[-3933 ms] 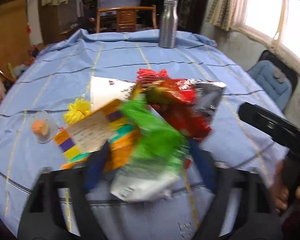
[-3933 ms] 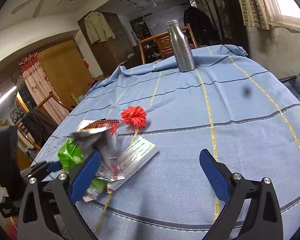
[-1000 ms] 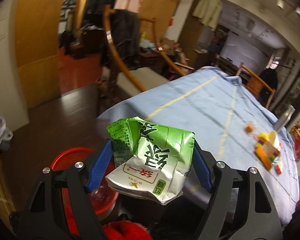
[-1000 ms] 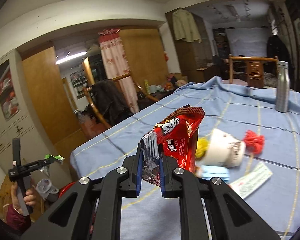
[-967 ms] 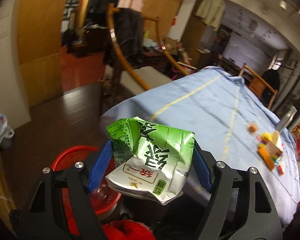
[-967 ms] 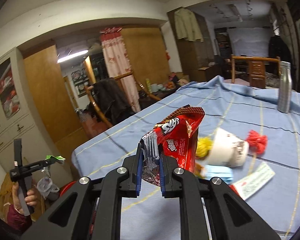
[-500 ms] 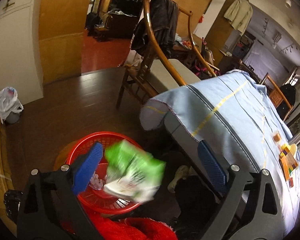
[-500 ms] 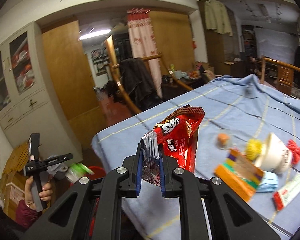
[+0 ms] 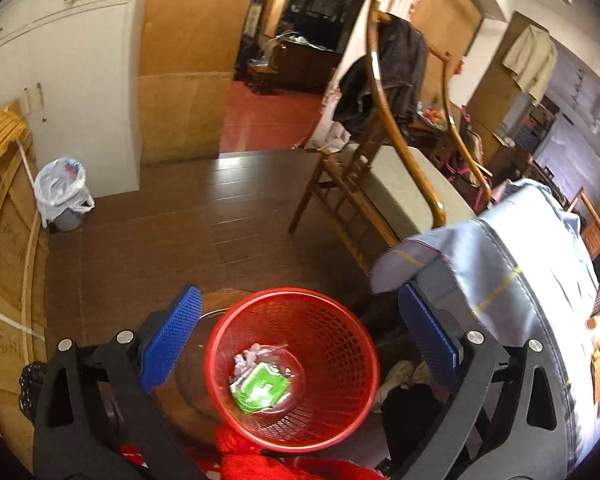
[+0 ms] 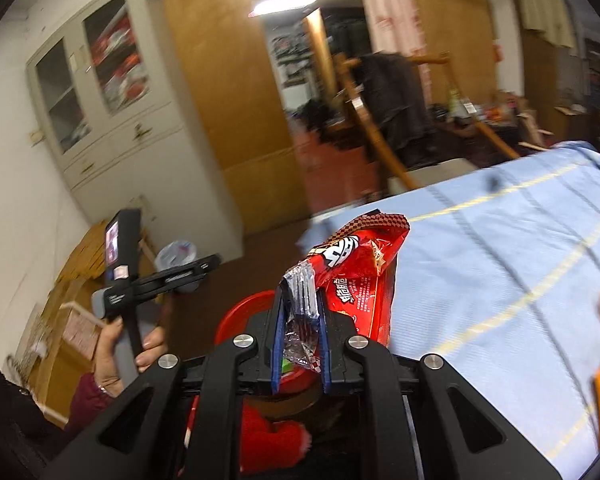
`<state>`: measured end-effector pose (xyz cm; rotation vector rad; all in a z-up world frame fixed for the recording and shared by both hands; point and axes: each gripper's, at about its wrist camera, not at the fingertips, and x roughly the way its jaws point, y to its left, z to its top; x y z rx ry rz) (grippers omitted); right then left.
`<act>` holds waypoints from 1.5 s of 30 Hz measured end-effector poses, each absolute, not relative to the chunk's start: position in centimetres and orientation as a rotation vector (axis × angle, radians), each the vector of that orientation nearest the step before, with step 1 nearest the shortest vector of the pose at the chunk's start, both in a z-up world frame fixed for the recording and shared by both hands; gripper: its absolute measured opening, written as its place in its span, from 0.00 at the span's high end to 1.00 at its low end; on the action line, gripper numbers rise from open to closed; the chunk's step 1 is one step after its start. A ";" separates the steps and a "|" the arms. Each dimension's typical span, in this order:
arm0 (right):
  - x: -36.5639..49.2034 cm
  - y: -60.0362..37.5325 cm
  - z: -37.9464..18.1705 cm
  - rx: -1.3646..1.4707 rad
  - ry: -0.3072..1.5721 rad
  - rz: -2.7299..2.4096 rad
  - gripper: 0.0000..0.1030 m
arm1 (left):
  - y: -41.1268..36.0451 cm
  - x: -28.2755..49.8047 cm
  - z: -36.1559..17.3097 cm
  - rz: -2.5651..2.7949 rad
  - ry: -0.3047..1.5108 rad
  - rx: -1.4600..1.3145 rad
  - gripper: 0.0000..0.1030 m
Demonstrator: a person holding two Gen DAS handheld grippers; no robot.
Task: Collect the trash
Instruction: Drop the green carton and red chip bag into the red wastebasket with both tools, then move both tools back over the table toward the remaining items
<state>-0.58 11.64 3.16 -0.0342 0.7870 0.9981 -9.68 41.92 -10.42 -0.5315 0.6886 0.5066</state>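
Right now the red snack bag [image 10: 360, 264] is pinched by its crimped silver end in your right gripper [image 10: 300, 332], held up over the near table edge, just right of the red basket [image 9: 352, 344]. That grip is thin, so a fast swing could let the bag slip onto the floor. Your left gripper [image 9: 300, 336] hangs spread wide and empty above the basket, green carton [image 9: 260, 388] lying inside. Keep the two grippers from colliding over the rim.

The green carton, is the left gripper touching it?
Apart. The left wrist view shows the gripper open above the red basket, with the green carton lying at its bottom.
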 end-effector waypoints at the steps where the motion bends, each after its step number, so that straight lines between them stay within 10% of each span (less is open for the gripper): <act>1: -0.7 12.7 3.0 -0.046 0.797 1.019 0.85 | 42.4 -9.8 -10.6 0.518 0.689 -0.538 0.08; 12: -1.3 25.9 -1.7 -0.205 0.963 1.213 0.78 | 47.2 -10.8 -13.2 0.608 0.709 -0.623 0.08; 19: -0.2 30.5 -5.5 -0.284 1.030 1.184 0.52 | 48.9 -11.7 -13.8 0.626 0.711 -0.673 0.08; 45: -1.7 13.4 2.3 -0.074 0.756 0.962 0.30 | 36.9 -9.3 -5.7 0.388 0.611 -0.442 0.07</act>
